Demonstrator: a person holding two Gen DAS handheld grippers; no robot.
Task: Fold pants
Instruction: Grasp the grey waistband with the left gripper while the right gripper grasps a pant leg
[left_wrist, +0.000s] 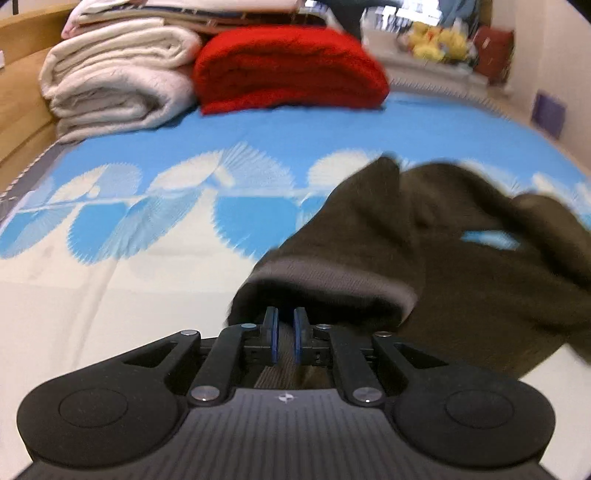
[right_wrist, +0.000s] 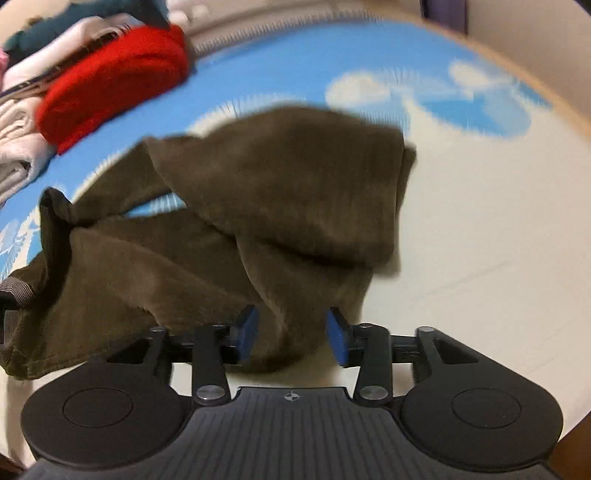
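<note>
Count: I see one pair of brown pants (left_wrist: 461, 266), one red folded blanket (left_wrist: 291, 70), one stack of cream folded blankets (left_wrist: 118, 81), and two grippers, one in each of my hands.

Left wrist view: my left gripper (left_wrist: 286, 334) has its blue pads nearly together, pinching the grey-banded waistband edge of the pants. From that grip the fabric runs up and to the right, bunched, over the blue and white patterned bedspread (left_wrist: 147, 229). The frame is motion-blurred.

Right wrist view: my right gripper (right_wrist: 291, 334) has its pads spread apart. A fold of the pants lies between them, but I see neither pad pressing on it. The rest of the garment lies crumpled just ahead of the fingers and off to the left.

Surroundings: the cream stack sits far left at the back of the bed, the red blanket touching its right side, both well apart from the pants. Some yellow plush toys (left_wrist: 439, 40) lie far right at the back, too blurred to count.
</note>
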